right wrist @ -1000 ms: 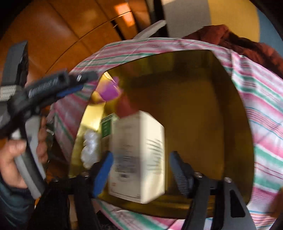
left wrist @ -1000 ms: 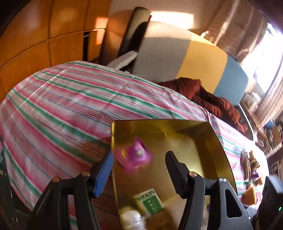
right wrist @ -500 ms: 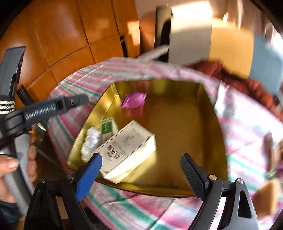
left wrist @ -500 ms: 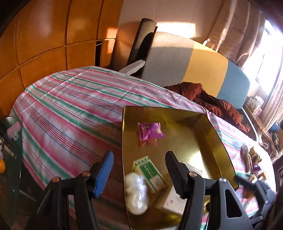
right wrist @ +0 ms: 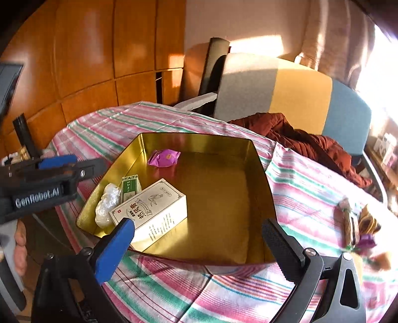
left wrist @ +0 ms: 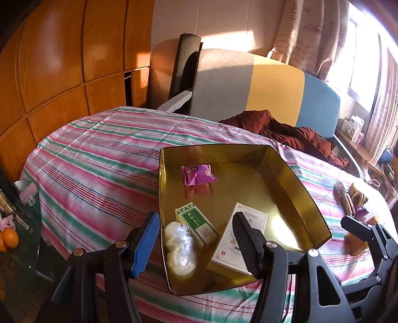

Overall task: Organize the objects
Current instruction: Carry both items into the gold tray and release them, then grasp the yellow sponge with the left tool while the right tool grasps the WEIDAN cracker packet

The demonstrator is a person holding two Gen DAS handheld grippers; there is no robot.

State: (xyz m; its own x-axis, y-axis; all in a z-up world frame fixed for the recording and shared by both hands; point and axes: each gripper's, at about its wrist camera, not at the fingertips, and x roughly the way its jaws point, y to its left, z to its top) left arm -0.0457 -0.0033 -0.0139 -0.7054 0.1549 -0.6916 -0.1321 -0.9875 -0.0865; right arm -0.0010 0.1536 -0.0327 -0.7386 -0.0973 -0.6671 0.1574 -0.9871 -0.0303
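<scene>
Our right gripper, jaws now apart, has just released the white rectangular carton into the gold tin tray at seven o'clock; left gripper also apart and empty, so we turn to the leftovers.

Wall: orange wood panels left, pale wall behind.
Bed: striped sheet; grey, yellow, blue headboard.
Window: curtains, bright sunlight from the right.
</scene>
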